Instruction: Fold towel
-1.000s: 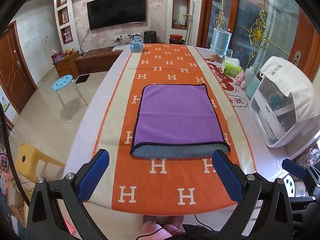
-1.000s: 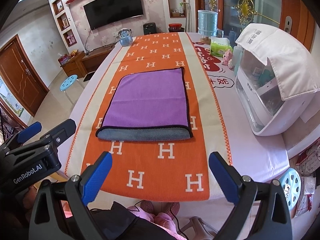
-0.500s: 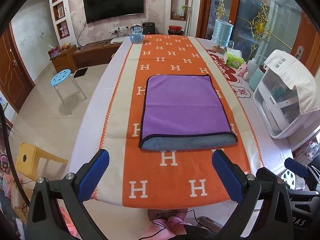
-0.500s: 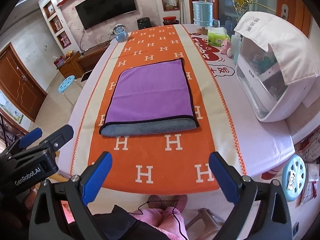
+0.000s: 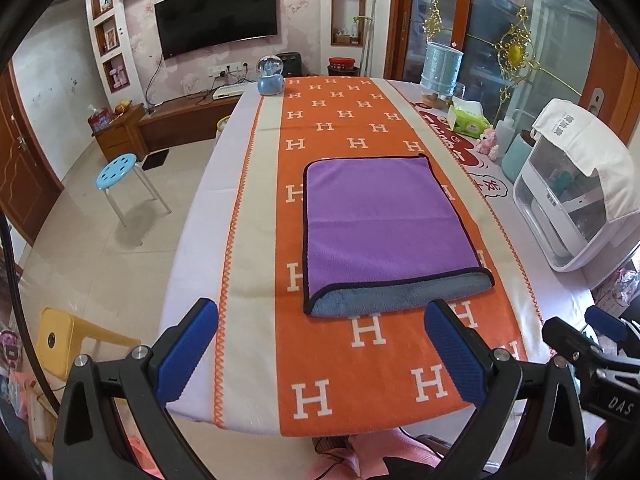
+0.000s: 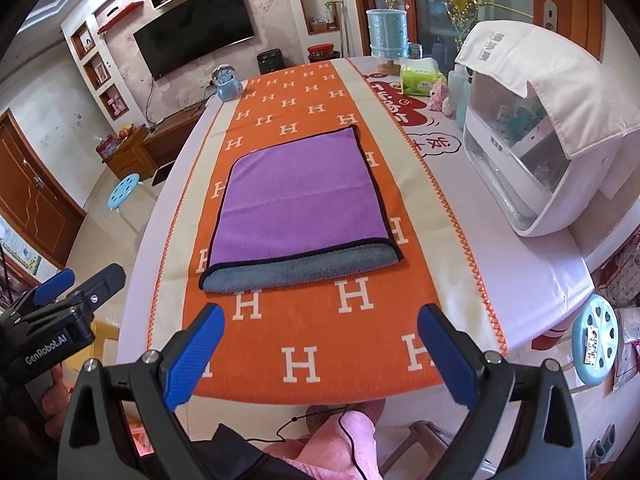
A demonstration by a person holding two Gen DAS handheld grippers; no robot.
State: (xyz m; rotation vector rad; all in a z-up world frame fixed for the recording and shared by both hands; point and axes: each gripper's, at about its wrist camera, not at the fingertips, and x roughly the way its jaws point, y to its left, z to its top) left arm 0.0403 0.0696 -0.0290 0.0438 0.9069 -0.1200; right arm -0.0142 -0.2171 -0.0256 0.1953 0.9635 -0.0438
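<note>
A purple towel (image 5: 384, 224) with a grey underside lies folded flat on the orange H-patterned runner (image 5: 360, 368); its grey folded edge faces me. It also shows in the right wrist view (image 6: 300, 208). My left gripper (image 5: 320, 344) is open and empty, held above the table's near edge, short of the towel. My right gripper (image 6: 320, 344) is open and empty, likewise short of the towel. The right gripper shows at the lower right of the left wrist view (image 5: 592, 344), and the left gripper at the lower left of the right wrist view (image 6: 68, 292).
A white appliance (image 5: 568, 200) with a cloth over it stands at the table's right side. A tissue pack (image 5: 468, 120), a blue jar (image 5: 440, 70) and a snow globe (image 5: 271, 76) stand at the far end. Stools (image 5: 120, 172) stand on the floor at left.
Both grippers have risen and drawn back slightly, and the left has shifted left, so the towel sits farther right and away in its view. The towel has not moved. Both grippers stay open.
</note>
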